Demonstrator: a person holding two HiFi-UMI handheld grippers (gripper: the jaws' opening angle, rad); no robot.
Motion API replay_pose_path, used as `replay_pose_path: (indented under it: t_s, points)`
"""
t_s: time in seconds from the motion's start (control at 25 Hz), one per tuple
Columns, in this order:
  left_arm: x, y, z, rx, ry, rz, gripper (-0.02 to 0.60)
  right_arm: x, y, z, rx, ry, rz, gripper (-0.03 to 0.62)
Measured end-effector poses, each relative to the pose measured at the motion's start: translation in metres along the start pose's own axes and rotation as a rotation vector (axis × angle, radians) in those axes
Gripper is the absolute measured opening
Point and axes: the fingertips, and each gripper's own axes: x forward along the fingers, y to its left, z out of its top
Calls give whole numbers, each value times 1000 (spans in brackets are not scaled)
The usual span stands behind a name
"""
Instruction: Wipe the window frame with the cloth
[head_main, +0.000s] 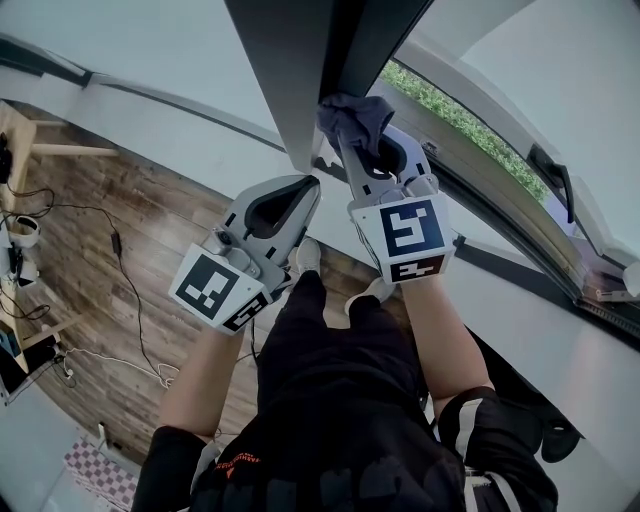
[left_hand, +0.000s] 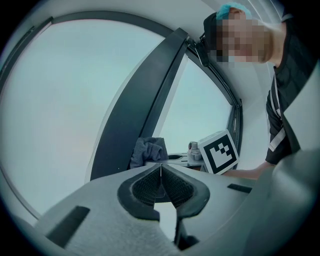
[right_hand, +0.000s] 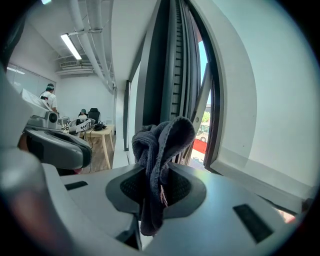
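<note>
Head view: the right gripper (head_main: 352, 140) is clamping a dark grey cloth (head_main: 355, 112) between its 2 jaws and is presenting the bunched end to the edge of the dark window frame post (head_main: 300, 70). The cloth appears to be touching the metal, which would suit a wiping stroke along the post. The left gripper (head_main: 311, 184) is hanging just beside and to the left of the right one, apparently taking no part rather than bracing anything. Below, a wooden floor (head_main: 120, 215) with trailing cables (head_main: 125, 290) is showing, and a strip of green plants (head_main: 450, 112) is showing outside the opened window. Left gripper view: the 2 jaws are meeting tip to tip with nothing between them. Beyond them the cloth is sitting against the post, with pale surfaces on either side; whether these are glass or wall cannot be told. Right gripper view: the jaws are pinching the cloth at its middle, a folded loop is standing above the pads as the working face, and a tail is hanging below. The ribbed frame channels are rising directly ahead, with a slice of outdoors to their right. To the left, the room is showing a wooden table (right_hand: 100, 135), a ceiling strip light (right_hand: 71, 46) and a person (right_hand: 49, 97) far off. The grip is judged adequate for wiping.
</note>
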Motion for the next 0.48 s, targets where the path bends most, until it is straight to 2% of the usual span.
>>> replay_pose_path:
  t_s: [0.48]
  points:
    - [3,4,-20,-20,26,6,21,14,3,-39,44,52,21,58]
